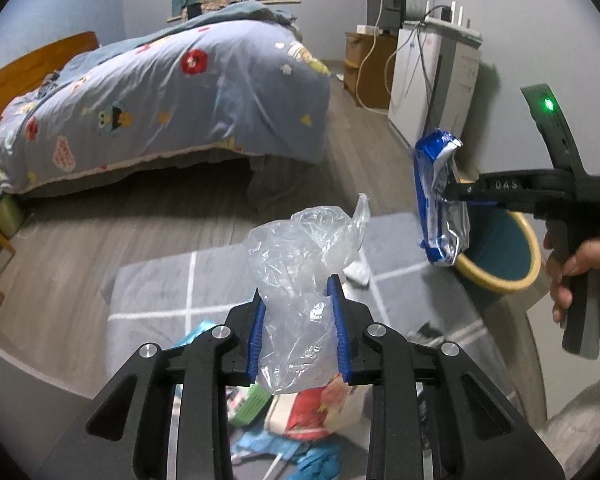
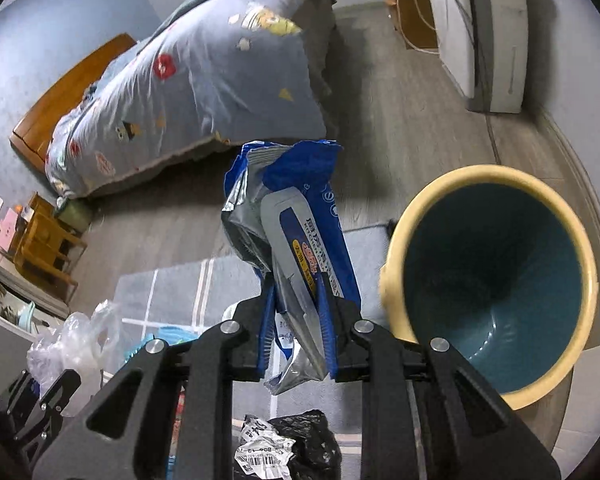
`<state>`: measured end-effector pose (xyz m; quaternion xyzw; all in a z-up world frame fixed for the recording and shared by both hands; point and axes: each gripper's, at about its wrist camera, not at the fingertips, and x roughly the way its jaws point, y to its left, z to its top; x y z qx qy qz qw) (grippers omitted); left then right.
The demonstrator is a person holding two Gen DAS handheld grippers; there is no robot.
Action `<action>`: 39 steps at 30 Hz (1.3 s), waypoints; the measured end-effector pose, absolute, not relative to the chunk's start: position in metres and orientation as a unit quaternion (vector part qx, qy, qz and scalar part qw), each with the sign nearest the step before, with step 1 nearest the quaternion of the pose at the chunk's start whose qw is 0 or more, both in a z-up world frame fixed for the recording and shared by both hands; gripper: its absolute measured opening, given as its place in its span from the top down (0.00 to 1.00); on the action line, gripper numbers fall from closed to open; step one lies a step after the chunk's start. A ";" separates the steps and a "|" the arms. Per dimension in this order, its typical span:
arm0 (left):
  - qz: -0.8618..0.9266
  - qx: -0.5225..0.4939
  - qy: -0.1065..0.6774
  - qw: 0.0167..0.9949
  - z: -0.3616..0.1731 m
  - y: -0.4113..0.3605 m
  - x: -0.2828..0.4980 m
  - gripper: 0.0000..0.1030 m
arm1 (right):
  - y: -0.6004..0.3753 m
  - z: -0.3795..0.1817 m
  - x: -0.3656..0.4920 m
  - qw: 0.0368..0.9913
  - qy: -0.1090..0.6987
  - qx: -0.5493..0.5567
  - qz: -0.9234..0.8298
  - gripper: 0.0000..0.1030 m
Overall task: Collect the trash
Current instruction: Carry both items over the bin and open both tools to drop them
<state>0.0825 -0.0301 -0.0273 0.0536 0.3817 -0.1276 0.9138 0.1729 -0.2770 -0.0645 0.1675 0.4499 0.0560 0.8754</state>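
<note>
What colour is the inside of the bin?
Teal inside the bin, with a yellow rim; clearest in the right wrist view.

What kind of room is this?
Most likely a bedroom: a bed with a cartoon quilt, a rug on the wood floor, and a bin for the trash.

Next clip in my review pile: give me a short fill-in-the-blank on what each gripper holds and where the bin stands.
1. The left gripper is shut on a crumpled ____ plastic bag.
2. The right gripper is shut on a blue and ____ foil wrapper.
3. The round bin with the teal inside has a ____ rim.
4. Behind both grippers, a patterned quilt covers the ____.

Missing words: clear; silver; yellow; bed
</note>
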 end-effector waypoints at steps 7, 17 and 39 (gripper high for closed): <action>-0.147 0.058 0.366 0.917 -0.012 -0.067 0.101 0.71 | -0.310 -0.045 0.164 0.887 0.425 0.175 0.043 0.81; -0.211 0.094 0.365 0.902 -0.012 -0.141 0.129 0.71 | -0.386 -0.033 0.145 0.888 0.408 0.212 0.000 0.83; -0.308 0.126 0.423 0.843 -0.084 -0.285 0.168 0.71 | -0.465 -0.097 0.142 0.859 0.432 0.259 -0.093 0.87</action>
